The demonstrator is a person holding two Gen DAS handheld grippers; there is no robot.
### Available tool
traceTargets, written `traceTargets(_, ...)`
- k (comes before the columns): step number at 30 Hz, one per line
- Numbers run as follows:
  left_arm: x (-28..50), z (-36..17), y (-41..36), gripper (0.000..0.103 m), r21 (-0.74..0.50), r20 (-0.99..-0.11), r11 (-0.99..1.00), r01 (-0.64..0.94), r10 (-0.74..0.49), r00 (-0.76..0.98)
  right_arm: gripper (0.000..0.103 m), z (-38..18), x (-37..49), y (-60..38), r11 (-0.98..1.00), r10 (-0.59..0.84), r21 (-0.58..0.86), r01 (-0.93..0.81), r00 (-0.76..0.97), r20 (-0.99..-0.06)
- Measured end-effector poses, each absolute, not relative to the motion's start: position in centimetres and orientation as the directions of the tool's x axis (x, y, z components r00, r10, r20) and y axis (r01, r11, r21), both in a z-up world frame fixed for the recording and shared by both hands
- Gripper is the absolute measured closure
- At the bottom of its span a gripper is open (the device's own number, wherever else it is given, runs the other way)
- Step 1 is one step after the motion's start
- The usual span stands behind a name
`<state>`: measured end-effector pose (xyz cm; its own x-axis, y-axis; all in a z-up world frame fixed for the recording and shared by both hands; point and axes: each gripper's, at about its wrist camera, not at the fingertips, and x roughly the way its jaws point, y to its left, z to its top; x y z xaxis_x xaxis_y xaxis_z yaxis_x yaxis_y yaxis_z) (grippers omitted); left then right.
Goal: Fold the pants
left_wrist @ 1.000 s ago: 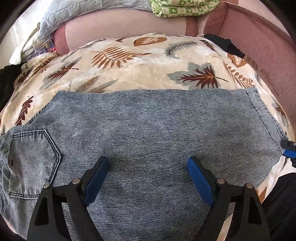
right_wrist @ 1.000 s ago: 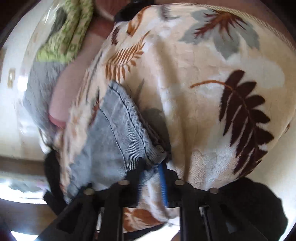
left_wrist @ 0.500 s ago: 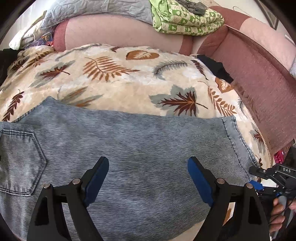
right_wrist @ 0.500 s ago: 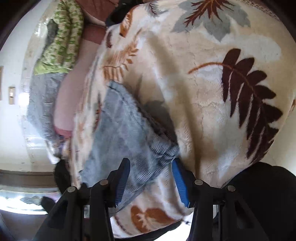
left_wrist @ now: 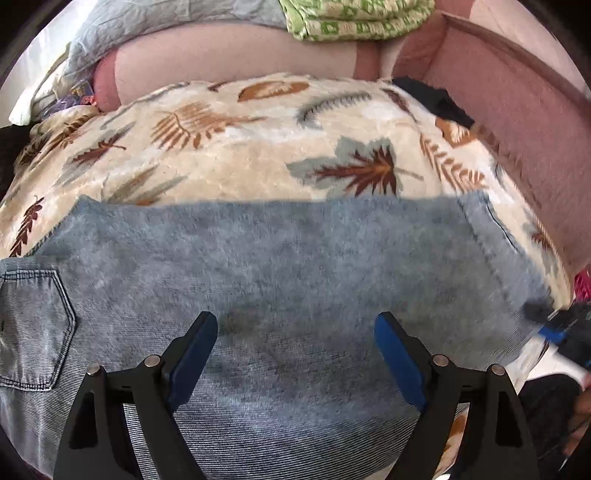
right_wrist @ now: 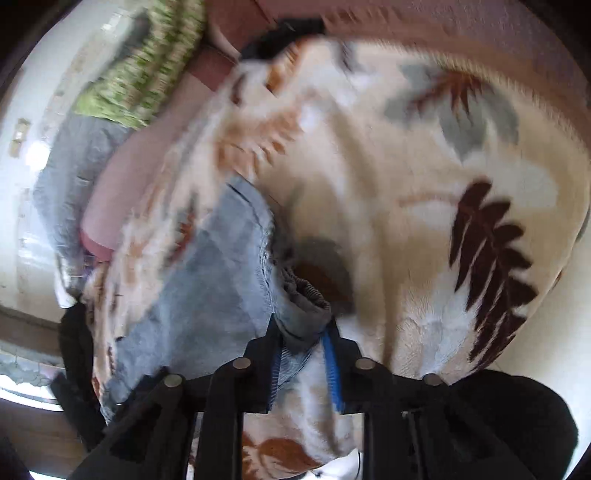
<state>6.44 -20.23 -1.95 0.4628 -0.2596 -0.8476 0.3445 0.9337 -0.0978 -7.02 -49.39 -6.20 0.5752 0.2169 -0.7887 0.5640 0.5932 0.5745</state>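
Light blue denim pants (left_wrist: 280, 280) lie flat across a leaf-print blanket (left_wrist: 258, 147), with a back pocket (left_wrist: 33, 325) at the left. My left gripper (left_wrist: 295, 347) is open and hovers just above the middle of the pants, holding nothing. My right gripper (right_wrist: 304, 347) is shut on the hem corner of the pants (right_wrist: 303, 314), which bunches between its blue pads. It also shows in the left wrist view (left_wrist: 554, 325) at the right end of the pants, blurred.
The blanket covers a pink sofa with a backrest (left_wrist: 240, 51) and a right armrest (left_wrist: 517, 110). A green patterned cloth (left_wrist: 354, 18) and a grey quilt (left_wrist: 166, 18) lie on top of the backrest. A black garment (left_wrist: 432, 99) sits at the far right corner.
My right gripper opened, then closed again on the hem corner of the pants. The left gripper stayed open and shifted a little over the pants.
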Motion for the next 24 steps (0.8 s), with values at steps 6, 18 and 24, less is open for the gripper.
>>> traceTargets(6,6.8,-4.0,-21.9,0.011,0.085,-0.869,0.933,0.351,-0.103,0.483,0.052,-6.6,-7.4,-50.2,0.523,0.284,0.671,0.525,0.635,-0.718)
traceTargets(18,7.2,-3.8,-21.6,0.011,0.055,-0.883,0.937,0.346,-0.116,0.455,0.052,-6.6,-6.9,-50.3,0.524,0.293,0.663,0.535,0.618,-0.73)
traceTargets(24,6.7,-2.9,-20.8,0.011,0.038,-0.876,0.938,0.346,-0.135,0.463,0.052,-6.7,-6.7,-50.4,0.519,0.301,0.663,0.54,0.61,-0.733)
